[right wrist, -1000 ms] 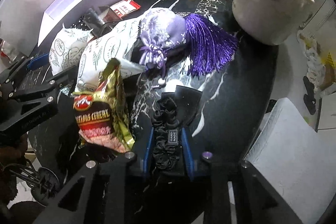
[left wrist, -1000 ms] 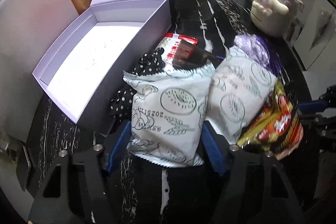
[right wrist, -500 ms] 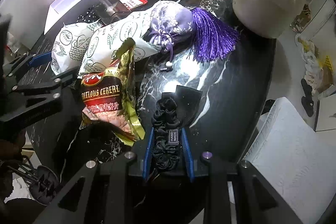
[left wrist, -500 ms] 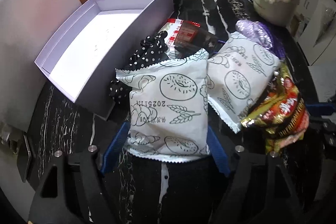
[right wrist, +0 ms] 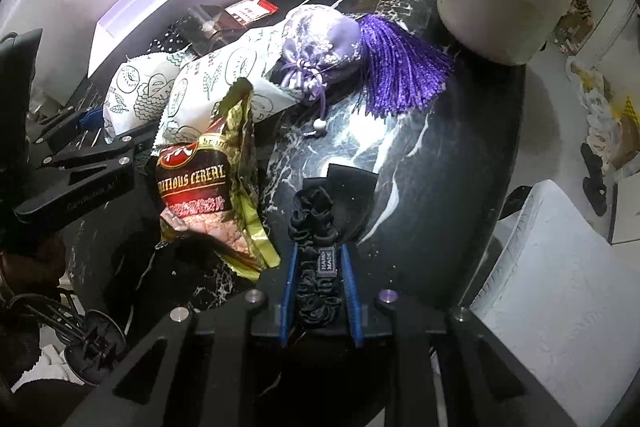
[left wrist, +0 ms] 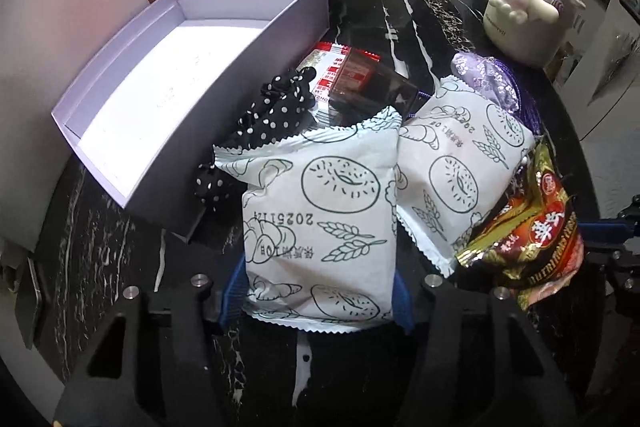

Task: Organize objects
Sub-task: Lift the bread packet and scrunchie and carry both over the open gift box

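Both busy: left hand-held gripper clamps white snack pkt, right hand-held gripper pinches blk scrunchie.

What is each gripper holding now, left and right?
Left gripper: closed on the white snack packet.
Right gripper: closed on the black scrunchie.

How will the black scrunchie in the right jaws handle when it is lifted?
The black scrunchie is gathered fabric, so probably floppy and light. It sits squeezed between the right gripper jaws, so it likely compresses rather than slips.
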Motion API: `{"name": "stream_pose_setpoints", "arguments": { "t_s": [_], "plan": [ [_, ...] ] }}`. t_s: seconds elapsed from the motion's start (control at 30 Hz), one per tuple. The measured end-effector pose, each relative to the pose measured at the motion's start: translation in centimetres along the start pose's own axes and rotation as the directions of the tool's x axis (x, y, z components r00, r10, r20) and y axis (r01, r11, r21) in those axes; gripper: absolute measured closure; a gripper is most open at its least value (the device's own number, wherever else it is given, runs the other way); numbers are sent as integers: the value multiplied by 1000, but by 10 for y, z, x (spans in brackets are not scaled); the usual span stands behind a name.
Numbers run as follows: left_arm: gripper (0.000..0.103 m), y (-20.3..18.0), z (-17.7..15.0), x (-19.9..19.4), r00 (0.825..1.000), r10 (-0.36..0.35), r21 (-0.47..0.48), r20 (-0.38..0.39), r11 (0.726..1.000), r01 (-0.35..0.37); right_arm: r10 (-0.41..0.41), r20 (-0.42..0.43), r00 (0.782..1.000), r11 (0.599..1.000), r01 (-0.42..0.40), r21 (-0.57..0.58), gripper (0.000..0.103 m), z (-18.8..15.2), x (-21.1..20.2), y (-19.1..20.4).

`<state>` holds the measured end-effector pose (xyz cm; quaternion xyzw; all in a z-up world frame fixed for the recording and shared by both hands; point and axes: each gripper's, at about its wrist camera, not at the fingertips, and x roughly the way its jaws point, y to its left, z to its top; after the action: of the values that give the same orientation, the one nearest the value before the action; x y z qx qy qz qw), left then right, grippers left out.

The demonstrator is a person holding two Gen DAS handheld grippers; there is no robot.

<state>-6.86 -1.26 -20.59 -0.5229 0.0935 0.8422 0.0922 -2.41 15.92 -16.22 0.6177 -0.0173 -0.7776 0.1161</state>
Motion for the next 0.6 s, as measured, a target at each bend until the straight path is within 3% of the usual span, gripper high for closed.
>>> {"name": "stream_pose_setpoints", "arguments": {
  "t_s": [0.33,0.6],
  "plan": [
    [47,4,-5,-23,999,-28,-19,-31,999,28,3,16,1000,1000,-3,-1,82,-5,-17,-3],
    [47,2,11,-71,999,-51,11,10,999,51,-1,70,998,1000,3,-19,82,2,-52,11]
  ]
}}
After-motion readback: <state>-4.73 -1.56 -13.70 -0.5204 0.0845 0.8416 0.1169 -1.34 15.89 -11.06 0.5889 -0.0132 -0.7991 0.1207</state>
